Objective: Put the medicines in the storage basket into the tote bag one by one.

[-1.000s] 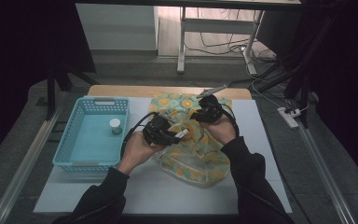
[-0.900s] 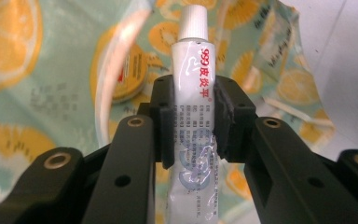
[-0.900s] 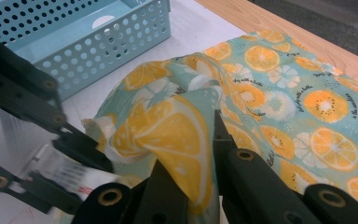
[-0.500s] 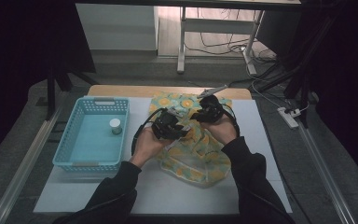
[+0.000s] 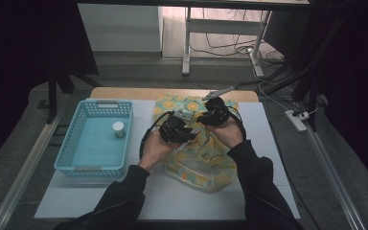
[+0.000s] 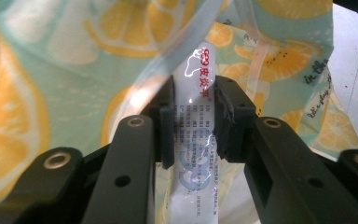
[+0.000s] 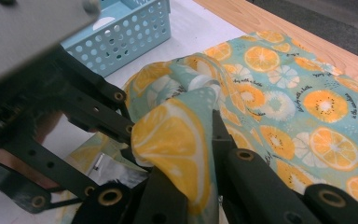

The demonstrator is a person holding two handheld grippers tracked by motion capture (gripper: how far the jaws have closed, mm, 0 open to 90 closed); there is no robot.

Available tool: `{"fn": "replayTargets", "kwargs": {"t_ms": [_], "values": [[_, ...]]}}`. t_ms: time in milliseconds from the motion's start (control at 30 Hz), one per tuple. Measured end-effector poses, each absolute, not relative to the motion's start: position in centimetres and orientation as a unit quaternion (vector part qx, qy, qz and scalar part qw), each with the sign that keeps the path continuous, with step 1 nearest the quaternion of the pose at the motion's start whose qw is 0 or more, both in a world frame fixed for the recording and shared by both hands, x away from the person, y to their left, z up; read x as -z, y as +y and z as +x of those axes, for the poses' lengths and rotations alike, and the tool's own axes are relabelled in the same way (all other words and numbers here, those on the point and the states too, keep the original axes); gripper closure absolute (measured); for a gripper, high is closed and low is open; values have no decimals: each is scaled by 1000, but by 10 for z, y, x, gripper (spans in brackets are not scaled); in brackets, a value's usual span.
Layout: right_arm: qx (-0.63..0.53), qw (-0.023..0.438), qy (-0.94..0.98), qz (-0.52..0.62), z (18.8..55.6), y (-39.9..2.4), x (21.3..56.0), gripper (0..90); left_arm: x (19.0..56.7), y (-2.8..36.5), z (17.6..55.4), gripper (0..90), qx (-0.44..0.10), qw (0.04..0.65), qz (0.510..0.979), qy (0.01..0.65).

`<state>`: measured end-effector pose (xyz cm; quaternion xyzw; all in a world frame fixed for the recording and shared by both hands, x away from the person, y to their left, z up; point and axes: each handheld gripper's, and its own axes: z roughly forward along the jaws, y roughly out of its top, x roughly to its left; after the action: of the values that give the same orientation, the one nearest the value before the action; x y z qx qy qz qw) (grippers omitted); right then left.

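- Dark surroundings frame a white table with a wooden far edge; cables and a power strip lie on the floor beyond it.
- Compared with a second ago, the left gripper has shifted from the near left part of the lemon-print bag toward the right gripper, and the two now sit close together over the bag's middle.
- In the left gripper view, the left gripper's jaws pinch a white sachet with red lettering, held upright between the pads, with the bag's clear plastic edge just ahead of it.
- In the right gripper view, the right gripper is pressed together on a fold of the bag's fabric, lifting it into a raised hump; it has kept its place.
- Judged from this, the right gripper holds the bag's mouth up while the left brings the sachet to it; the sachet looks not yet inside.
- A blue basket stands on the table left of the bag, well apart from the grippers, with a small white-capped bottle in it.
- The loose fold and the clear plastic edge lie across the sachet's path and could catch its tip.
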<state>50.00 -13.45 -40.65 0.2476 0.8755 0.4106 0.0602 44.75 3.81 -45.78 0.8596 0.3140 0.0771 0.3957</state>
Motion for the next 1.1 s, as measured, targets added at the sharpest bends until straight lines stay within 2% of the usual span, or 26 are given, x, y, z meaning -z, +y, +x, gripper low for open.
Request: {"fn": "replayTargets", "kwargs": {"t_ms": [233, 500, 833, 1100], "values": [[-410, 59, 876, 248, 501, -135, 408, 889, 463, 37, 451, 708, -102, 408, 856, 301], [-410, 59, 876, 249, 501, -135, 408, 889, 466, 31, 450, 708, -101, 410, 859, 289], [-406, 58, 876, 255, 501, -138, 409, 890, 471, 44, 462, 708, -134, 386, 856, 317], [-402, 55, 878, 253, 502, -136, 413, 890, 478, 64, 474, 708, -139, 365, 846, 364]]}}
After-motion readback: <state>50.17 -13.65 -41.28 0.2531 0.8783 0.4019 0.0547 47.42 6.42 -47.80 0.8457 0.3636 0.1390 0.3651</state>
